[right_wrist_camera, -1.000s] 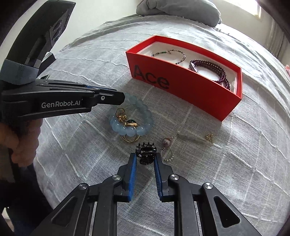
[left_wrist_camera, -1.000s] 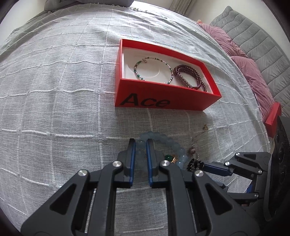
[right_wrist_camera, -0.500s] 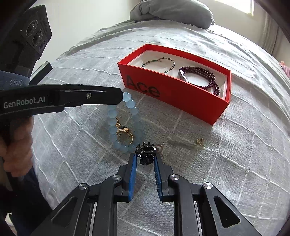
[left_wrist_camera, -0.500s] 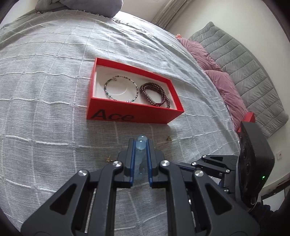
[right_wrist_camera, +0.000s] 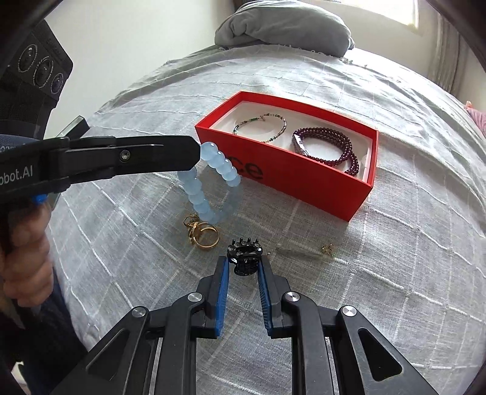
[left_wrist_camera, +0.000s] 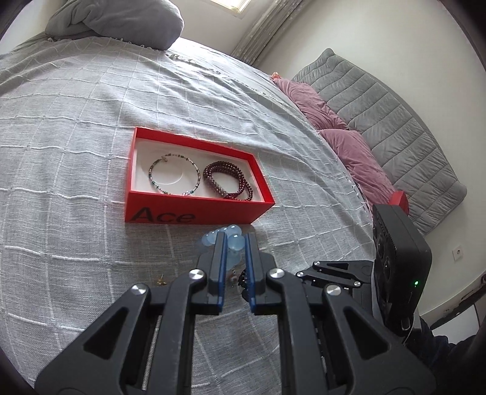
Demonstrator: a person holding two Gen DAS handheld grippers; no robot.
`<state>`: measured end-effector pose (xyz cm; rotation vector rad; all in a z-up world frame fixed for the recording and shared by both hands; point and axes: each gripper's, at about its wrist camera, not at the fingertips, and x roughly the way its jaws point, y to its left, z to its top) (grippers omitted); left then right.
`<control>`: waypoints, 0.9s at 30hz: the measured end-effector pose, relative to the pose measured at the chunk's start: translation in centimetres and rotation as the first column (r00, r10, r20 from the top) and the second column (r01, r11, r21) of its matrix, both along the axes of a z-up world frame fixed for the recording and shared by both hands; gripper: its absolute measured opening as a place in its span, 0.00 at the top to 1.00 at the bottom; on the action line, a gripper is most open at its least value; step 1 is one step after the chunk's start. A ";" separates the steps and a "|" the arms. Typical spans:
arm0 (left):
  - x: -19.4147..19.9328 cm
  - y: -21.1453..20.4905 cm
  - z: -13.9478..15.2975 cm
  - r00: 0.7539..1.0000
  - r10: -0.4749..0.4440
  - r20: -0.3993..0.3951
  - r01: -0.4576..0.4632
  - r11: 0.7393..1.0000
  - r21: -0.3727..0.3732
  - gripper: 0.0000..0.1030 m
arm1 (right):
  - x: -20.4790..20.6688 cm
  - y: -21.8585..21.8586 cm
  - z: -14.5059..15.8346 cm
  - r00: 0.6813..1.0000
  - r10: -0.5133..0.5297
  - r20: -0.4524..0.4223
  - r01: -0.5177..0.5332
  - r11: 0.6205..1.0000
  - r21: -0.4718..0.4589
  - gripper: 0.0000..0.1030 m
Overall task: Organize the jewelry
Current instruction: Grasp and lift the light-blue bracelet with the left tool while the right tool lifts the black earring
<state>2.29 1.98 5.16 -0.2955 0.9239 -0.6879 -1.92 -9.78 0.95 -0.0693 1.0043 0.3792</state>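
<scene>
Left wrist view: the left gripper [left_wrist_camera: 234, 243] is clamped on a pale blue bead bracelet [left_wrist_camera: 235, 241], a few beads showing between and just past the blue-padded tips. Beyond it a red box [left_wrist_camera: 194, 209] marked "Ace" lies on a grey bedspread [left_wrist_camera: 76, 121] with a raised white grid of stitching. Inside the box, on a white liner, a thin multicoloured bead bracelet [left_wrist_camera: 174, 177] lies on the left and a coiled dark red bead bracelet [left_wrist_camera: 227, 182] on the right. A folded grey blanket [left_wrist_camera: 121, 24] sits at the far end, two pink cushions [left_wrist_camera: 349, 145] lean on a quilted grey headboard [left_wrist_camera: 395, 121], and the walls are white, with a window at the top.

Right wrist view: the right gripper [right_wrist_camera: 244, 267] is closed on a small black claw hair clip [right_wrist_camera: 244, 255], held at its fingertips. The left gripper reaches in from the left, the blue bracelet hanging from its tip as a loop — its lowest beads just above or touching the spread beside gold rings [right_wrist_camera: 202, 234]. A small gold earring [right_wrist_camera: 327, 249] lies to the right of the clip, apart from it. The red box sits farther back, both bracelets inside.
</scene>
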 end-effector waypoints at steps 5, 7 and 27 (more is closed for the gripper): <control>-0.2 0.0 0.4 1.000 -0.002 0.024 0.002 1.000 -0.005 0.87 | 0.3 -0.3 0.5 1.000 -0.013 0.011 0.013 1.000 0.009 0.81; -0.2 -0.1 0.5 1.000 -0.002 0.031 0.002 1.000 0.000 0.87 | 0.3 -0.5 0.5 1.000 -0.019 0.015 0.019 1.000 0.013 0.81; 0.8 0.2 2.1 0.995 0.023 0.100 -0.020 0.999 -0.033 0.87 | 1.4 -1.2 1.9 0.996 -0.059 0.066 0.056 0.997 0.059 0.81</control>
